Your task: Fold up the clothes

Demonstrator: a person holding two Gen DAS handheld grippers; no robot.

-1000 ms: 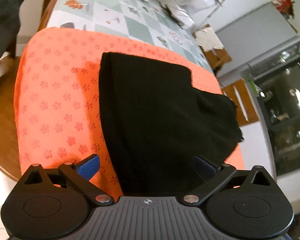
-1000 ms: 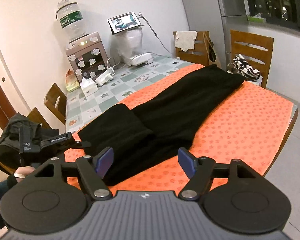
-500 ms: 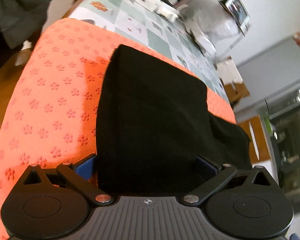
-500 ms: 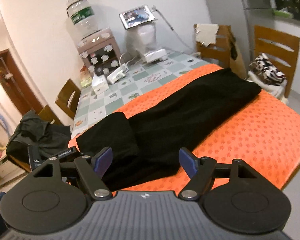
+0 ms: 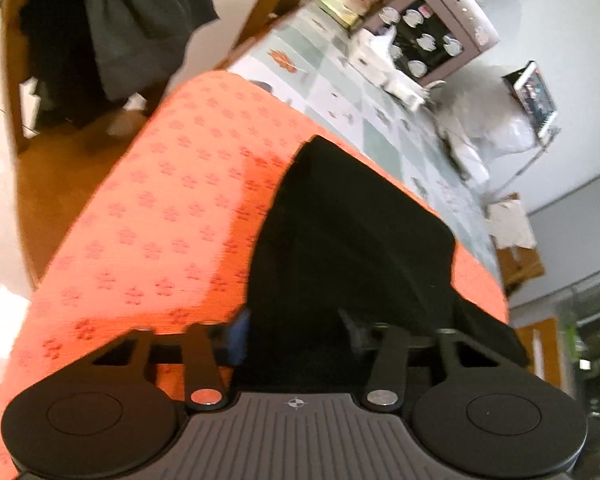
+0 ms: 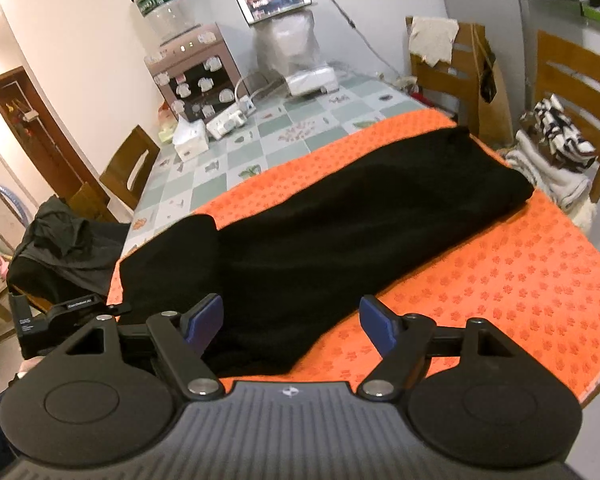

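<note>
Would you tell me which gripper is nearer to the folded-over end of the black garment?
Left. The left gripper sits right at the folded end, fabric between its fingers; the right gripper hangs open further along the black garment.

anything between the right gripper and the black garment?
Nothing visible. The right gripper hangs open over the near edge of the black garment on the orange mat; no object lies between them.
</note>
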